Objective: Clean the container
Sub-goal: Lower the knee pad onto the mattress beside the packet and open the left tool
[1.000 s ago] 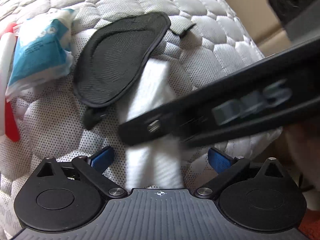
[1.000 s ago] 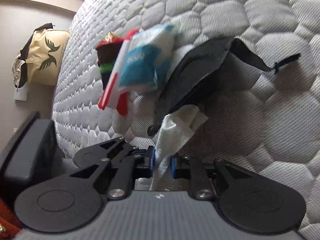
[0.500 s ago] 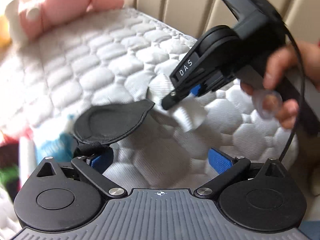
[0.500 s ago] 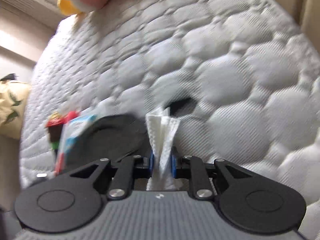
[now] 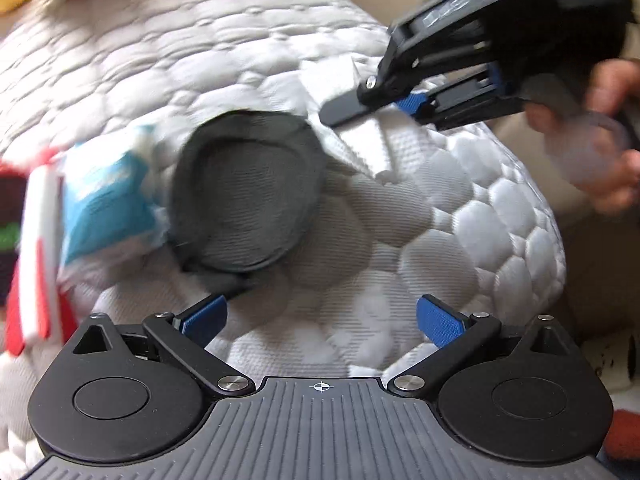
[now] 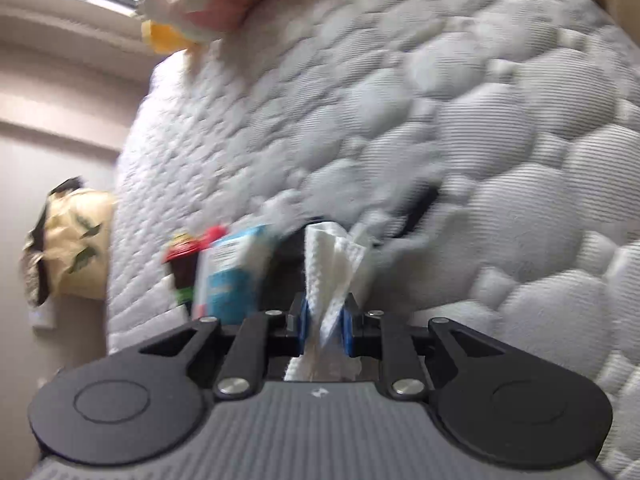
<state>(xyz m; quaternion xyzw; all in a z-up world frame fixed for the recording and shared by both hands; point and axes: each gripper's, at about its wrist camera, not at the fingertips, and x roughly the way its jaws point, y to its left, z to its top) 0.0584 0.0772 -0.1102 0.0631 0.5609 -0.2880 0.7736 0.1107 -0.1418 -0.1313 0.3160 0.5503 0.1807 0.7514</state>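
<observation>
white paper towel (image 6: 334,276) is pinched between the blue pads of the right gripper (image 6: 325,322), held above the quilted mattress (image 5: 472,216). black fabric case (image 5: 244,192) lies on that mattress beside a blue tissue pack (image 5: 108,200), and the left gripper (image 5: 320,318) hovers near it with its fingers spread wide, holding nothing.

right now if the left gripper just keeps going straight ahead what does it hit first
Probably the bare quilted mattress just ahead of the open left gripper; the black pouch lies slightly left of that line. Depth is unclear.
</observation>
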